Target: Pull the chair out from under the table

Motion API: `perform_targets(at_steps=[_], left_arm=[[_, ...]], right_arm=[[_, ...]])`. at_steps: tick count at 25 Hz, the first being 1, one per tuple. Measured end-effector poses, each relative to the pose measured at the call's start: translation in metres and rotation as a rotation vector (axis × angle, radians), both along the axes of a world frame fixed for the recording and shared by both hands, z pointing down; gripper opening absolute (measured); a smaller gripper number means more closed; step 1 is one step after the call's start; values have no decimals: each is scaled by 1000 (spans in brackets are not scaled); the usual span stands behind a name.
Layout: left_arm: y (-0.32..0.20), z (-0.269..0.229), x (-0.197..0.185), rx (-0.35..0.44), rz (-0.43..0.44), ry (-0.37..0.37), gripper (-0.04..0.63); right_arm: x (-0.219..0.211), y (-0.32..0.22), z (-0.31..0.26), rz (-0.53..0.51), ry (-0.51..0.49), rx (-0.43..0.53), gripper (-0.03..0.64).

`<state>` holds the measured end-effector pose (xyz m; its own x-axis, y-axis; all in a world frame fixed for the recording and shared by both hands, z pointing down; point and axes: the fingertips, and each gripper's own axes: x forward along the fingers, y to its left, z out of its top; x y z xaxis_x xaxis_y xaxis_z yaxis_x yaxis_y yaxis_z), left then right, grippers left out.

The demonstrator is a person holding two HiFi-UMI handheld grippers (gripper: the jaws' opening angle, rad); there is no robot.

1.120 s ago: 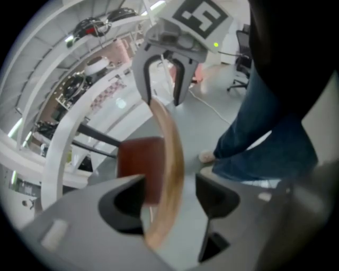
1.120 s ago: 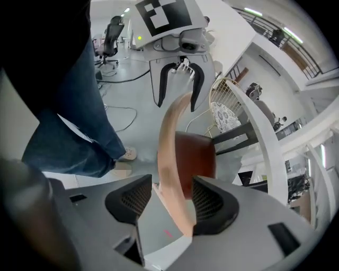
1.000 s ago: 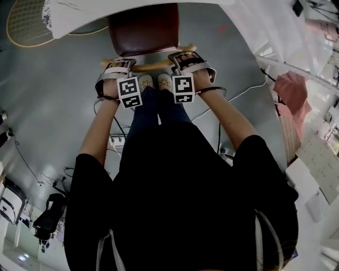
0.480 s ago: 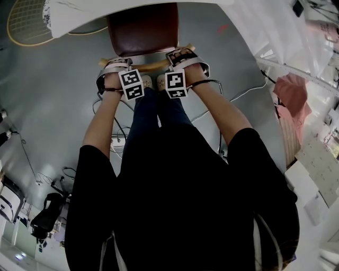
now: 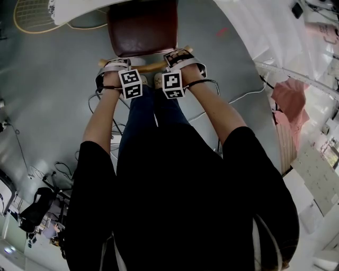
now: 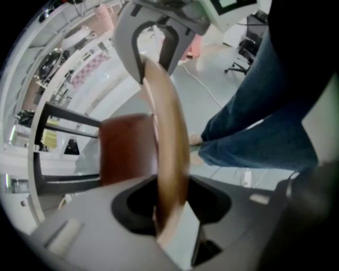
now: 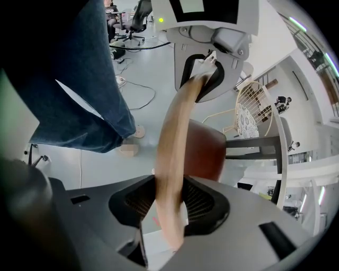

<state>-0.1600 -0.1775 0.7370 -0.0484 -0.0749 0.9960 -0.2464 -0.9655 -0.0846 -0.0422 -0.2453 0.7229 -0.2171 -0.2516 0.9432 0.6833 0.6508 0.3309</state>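
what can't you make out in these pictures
chair legs: every view, hidden below the seat and backrest rail.
tabletop: head view, mostly cut off by the top edge.
shelf contents: left gripper view, too small and blurred.

Glossy grey floor [image 5: 53, 79], loose cables [image 5: 117, 126], pink cloth [image 5: 291, 92]
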Motion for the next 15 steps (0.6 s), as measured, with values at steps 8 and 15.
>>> perform_targets(at_steps=[8, 15], left_arm=[[37, -1, 18, 8, 6, 22, 160], [82, 0, 40, 30, 54, 68, 158]], right_arm=[[18, 37, 0, 7, 18, 5, 156], [40, 83, 4, 41, 48, 21, 156]])
